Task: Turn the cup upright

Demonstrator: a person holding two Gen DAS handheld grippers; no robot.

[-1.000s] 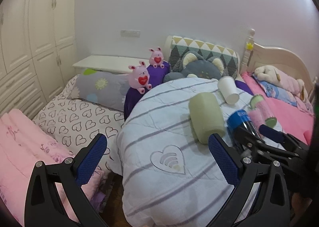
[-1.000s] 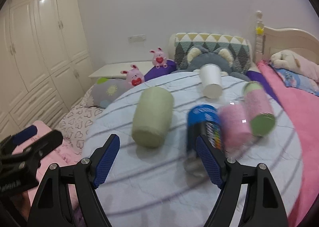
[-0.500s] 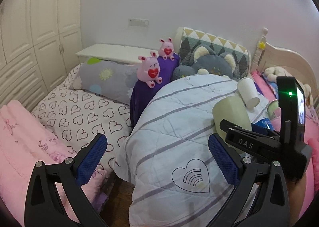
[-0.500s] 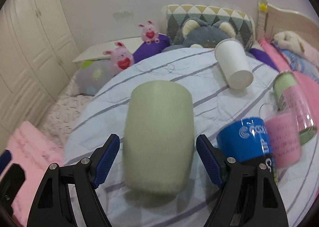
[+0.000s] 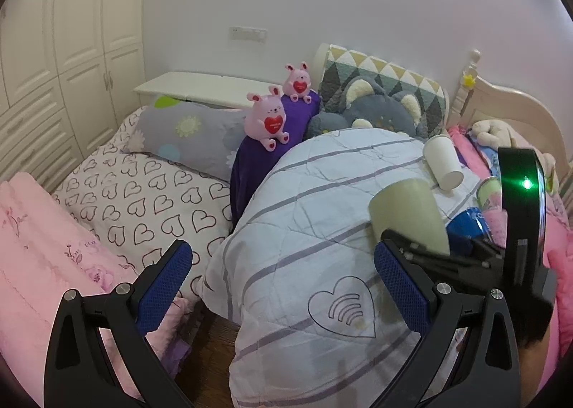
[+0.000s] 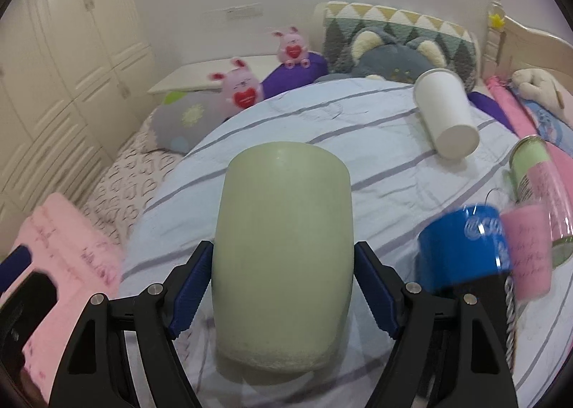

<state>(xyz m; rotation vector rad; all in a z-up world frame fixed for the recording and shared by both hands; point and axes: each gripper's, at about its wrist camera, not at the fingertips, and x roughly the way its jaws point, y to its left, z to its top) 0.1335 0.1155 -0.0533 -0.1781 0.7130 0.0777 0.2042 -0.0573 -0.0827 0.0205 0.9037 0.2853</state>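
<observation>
A pale green cup (image 6: pixel 283 257) lies on its side on the striped light-blue quilt (image 6: pixel 376 157), its closed base pointing away from me. My right gripper (image 6: pixel 283 295) has both blue pads against the cup's sides near its open end. In the left wrist view the same cup (image 5: pixel 408 211) shows at the right, with the right gripper's black frame (image 5: pixel 465 257) around it. My left gripper (image 5: pixel 283 282) is open and empty, held over the quilt's left edge.
A white paper cup (image 6: pixel 446 114) lies on its side farther back right. A blue cup (image 6: pixel 465 250), a pink cup (image 6: pixel 530 250) and a green-lidded jar (image 6: pixel 533 171) lie at the right. Pink bunny toys (image 5: pixel 268 119), pillows and a wardrobe (image 5: pixel 53 67) are behind and left.
My right gripper moved forward to the green cup and its pads closed in against the cup's sides. The left gripper drew back to the left and stayed open.
</observation>
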